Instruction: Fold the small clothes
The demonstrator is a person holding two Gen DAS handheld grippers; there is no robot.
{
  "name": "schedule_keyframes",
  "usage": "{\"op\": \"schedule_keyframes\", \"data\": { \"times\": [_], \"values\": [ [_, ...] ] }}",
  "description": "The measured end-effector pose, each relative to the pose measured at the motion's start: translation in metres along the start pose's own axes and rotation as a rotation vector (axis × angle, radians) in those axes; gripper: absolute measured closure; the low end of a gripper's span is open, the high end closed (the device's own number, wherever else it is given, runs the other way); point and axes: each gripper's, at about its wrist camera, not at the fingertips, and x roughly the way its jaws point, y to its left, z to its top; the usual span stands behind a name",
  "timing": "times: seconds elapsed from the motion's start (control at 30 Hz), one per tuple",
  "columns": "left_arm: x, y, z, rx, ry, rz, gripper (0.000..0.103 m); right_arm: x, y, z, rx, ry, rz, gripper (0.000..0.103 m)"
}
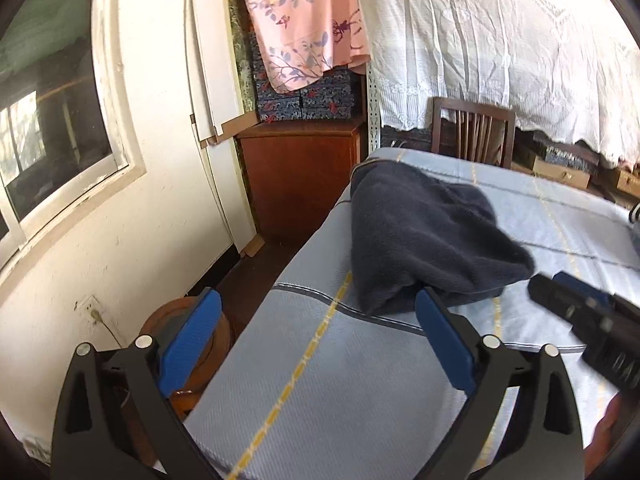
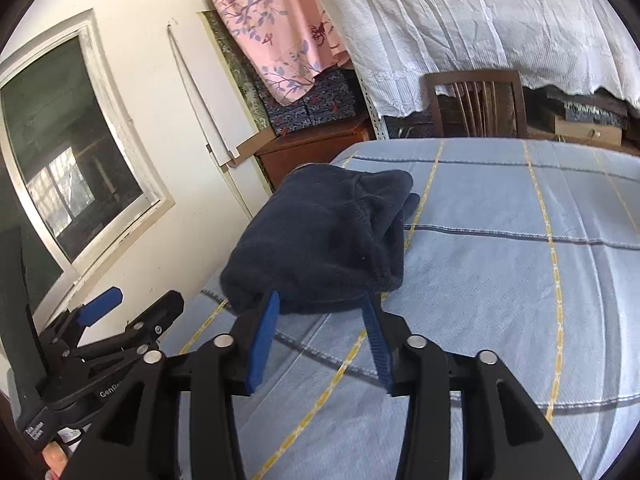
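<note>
Now the dark blue cloth (image 1: pixel 432 236) lies folded in a soft lump on the bed (image 1: pixel 320 380), and both the left gripper (image 1: pixel 316 344) and right gripper (image 2: pixel 320 336) have open, empty fingers, so the fold looks finished.

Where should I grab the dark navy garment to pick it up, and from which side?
Judging by its pose, take the navy garment by its near folded edge, which bulges off the blue bedcover. Come in low from the near side; the right gripper, jaws open and empty, already faces that edge.
</note>
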Motion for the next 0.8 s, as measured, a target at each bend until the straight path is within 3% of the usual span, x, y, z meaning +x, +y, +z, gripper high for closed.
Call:
{"op": "schedule_keyframes", "data": {
  "times": [0.2, 0.33, 0.8],
  "values": [
    [-0.028, -0.012, -0.001, -0.009, -0.046, 0.051, 0.005, -0.027, 0.019, -0.008, -0.073, -0.045, -0.05, 0.048],
    [-0.027, -0.015, 0.0, 0.008, -0.038, 0.029, 0.005, -0.034, 0.014, -0.006, -0.06, -0.057, -0.061, 0.043],
    [-0.02, -0.016, -0.001, 0.026, -0.034, 0.007, 0.005, -0.027, 0.01, -0.009, -0.045, -0.031, -0.059, 0.043]
  ]
}}
